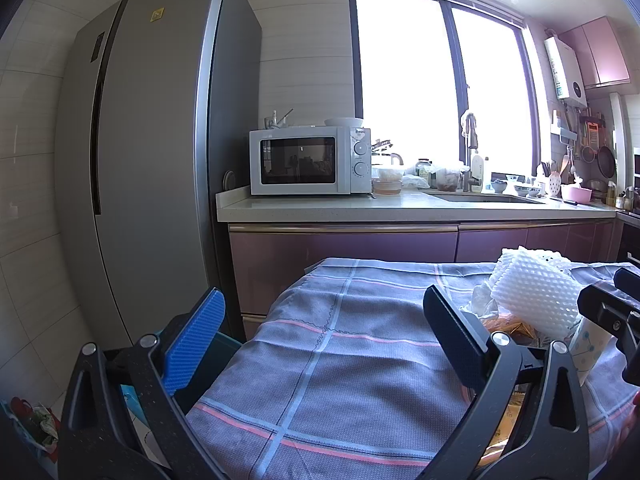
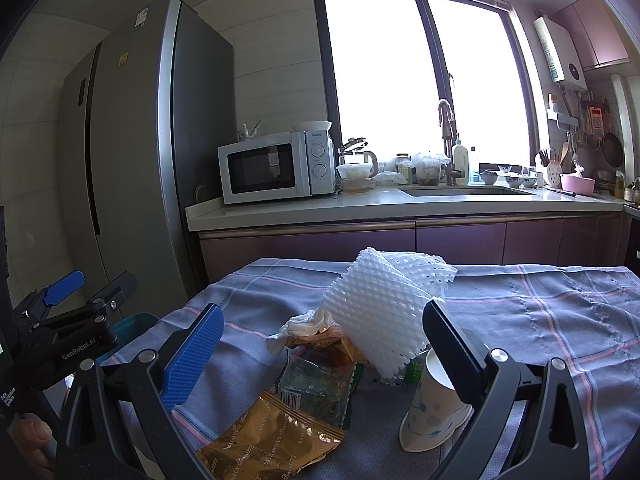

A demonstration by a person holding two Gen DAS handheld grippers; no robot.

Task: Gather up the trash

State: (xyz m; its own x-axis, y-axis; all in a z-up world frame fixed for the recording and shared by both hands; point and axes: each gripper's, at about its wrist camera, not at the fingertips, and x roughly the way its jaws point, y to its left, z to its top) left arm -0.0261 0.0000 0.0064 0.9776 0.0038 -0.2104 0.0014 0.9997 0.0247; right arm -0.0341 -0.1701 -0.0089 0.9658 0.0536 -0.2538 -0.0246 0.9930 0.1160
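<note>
At nine o'clock in the right wrist view, the left gripper (image 2: 86,286) is hovering off the table's edge above a teal plastic bin (image 2: 134,322), its fingers spread wide and gripping nothing — its own camera is showing only bare cloth between them. The trash is lying in a heap on the grey checked tablecloth (image 2: 540,320): a gold foil snack wrapper (image 2: 272,440) at six o'clock, a green printed packet (image 2: 320,388) just above it, a crumpled white tissue (image 2: 304,322) toward eleven, a white foam fruit net (image 2: 380,304) at twelve, and a tipped paper cup with blue dots (image 2: 434,404) at four. The right gripper (image 2: 320,348) is also standing wide open and empty, straddling the heap. Nothing looks collected yet — the picking step is just starting. Next it probably needs to lower onto one piece, likely the net or wrapper, and close gently before carrying it toward the bin.
</note>
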